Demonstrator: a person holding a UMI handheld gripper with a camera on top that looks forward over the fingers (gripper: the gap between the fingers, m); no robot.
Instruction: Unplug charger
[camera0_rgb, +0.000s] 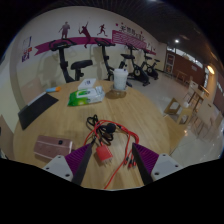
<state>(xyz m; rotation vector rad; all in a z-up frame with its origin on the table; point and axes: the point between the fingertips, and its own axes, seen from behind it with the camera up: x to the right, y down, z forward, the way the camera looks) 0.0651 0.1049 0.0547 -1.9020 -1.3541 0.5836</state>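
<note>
A small red charger block (103, 155) lies on the wooden table (60, 125), with red and black cables (102, 130) tangled just beyond it and red leads trailing toward the right finger. My gripper (106, 163) is open. Its purple pads (62, 160) stand wide apart on either side of the charger. The charger lies between the fingers, nearer the left one, with a gap at each side. I cannot see what the charger is plugged into.
Farther along the table are a green and white packet (86, 96), a white cup (120, 78) and a black flat object (37, 108). A brown card (52, 148) lies left of the fingers. Exercise bikes (70, 62) stand behind, chairs (190, 105) to the right.
</note>
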